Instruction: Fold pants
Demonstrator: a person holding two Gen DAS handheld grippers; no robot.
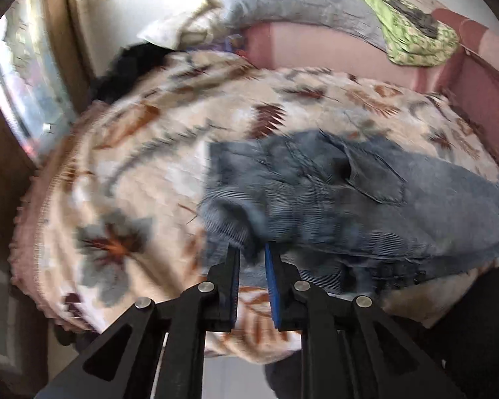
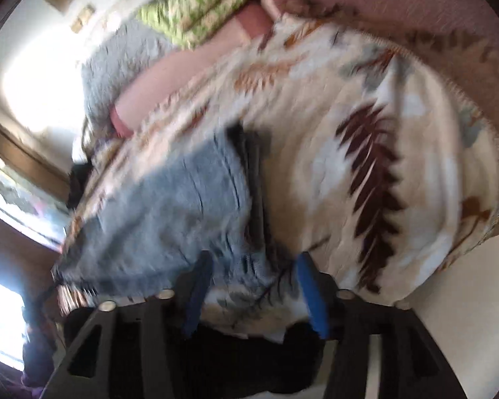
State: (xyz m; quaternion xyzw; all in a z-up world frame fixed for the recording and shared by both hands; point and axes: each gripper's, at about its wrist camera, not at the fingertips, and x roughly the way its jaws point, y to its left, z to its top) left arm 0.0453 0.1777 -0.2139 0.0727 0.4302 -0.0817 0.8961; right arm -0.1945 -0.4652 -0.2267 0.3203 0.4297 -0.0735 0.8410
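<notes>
The left wrist view showed the left gripper (image 1: 252, 252) nearly closed, pinching a bunched edge of the blue corduroy pants (image 1: 349, 193), which stretched rightward across the patterned blanket (image 1: 133, 139) toward the right gripper (image 2: 254, 262), released just beyond their end.

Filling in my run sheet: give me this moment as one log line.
pants: blue corduroy, on leaf-print blanket | left gripper: shut on pants edge | right gripper: open, pants edge between pads, unpressed | fold: unfinished
</notes>
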